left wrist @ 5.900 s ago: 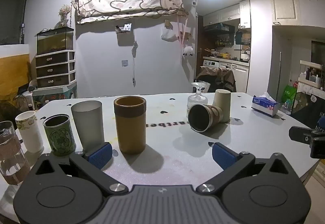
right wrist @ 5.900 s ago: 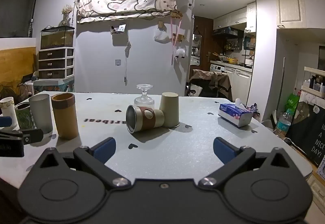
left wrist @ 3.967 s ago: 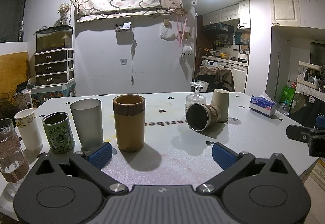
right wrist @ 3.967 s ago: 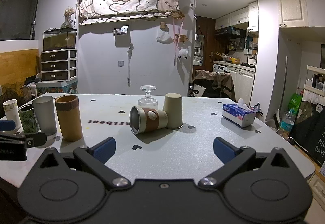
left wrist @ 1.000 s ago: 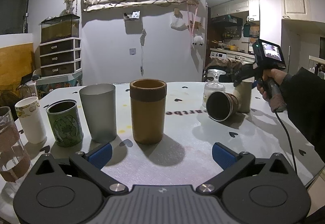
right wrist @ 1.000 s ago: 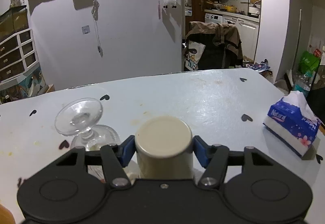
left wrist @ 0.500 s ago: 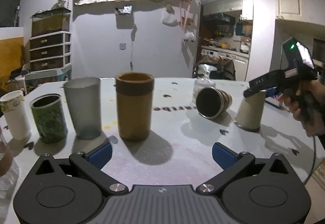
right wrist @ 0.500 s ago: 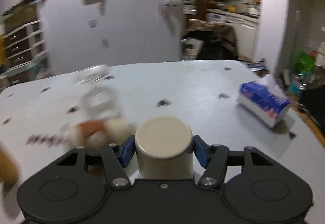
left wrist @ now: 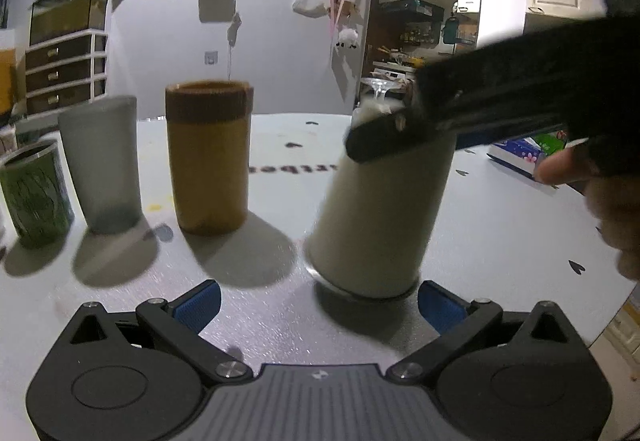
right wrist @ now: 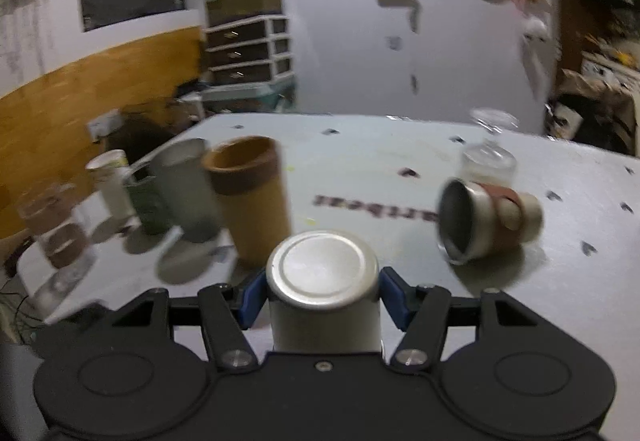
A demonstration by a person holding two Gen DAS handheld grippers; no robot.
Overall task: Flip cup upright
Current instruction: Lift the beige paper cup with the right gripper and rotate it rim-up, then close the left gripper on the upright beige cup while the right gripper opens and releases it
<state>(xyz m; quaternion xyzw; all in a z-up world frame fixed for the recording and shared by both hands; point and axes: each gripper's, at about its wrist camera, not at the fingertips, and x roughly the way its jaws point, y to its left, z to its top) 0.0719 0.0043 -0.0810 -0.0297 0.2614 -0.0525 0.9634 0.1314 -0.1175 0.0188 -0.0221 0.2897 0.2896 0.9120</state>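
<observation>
A cream cup stands upside down, base up, held between the blue pads of my right gripper, which is shut on it. In the left wrist view the same cup sits just above the white table, tilted slightly, right in front of my left gripper, which is open and empty. The right gripper's black body crosses over the cup's top there.
A brown tumbler, a grey cup and a green cup stand upright in a row at the left. A metal cup with a brown sleeve lies on its side. An inverted glass stands behind it. A tissue pack lies at the far right.
My right gripper has carried the upside-down cream cup leftward across the table, close in front of my left gripper and beside the brown tumbler. The left gripper stays open.
</observation>
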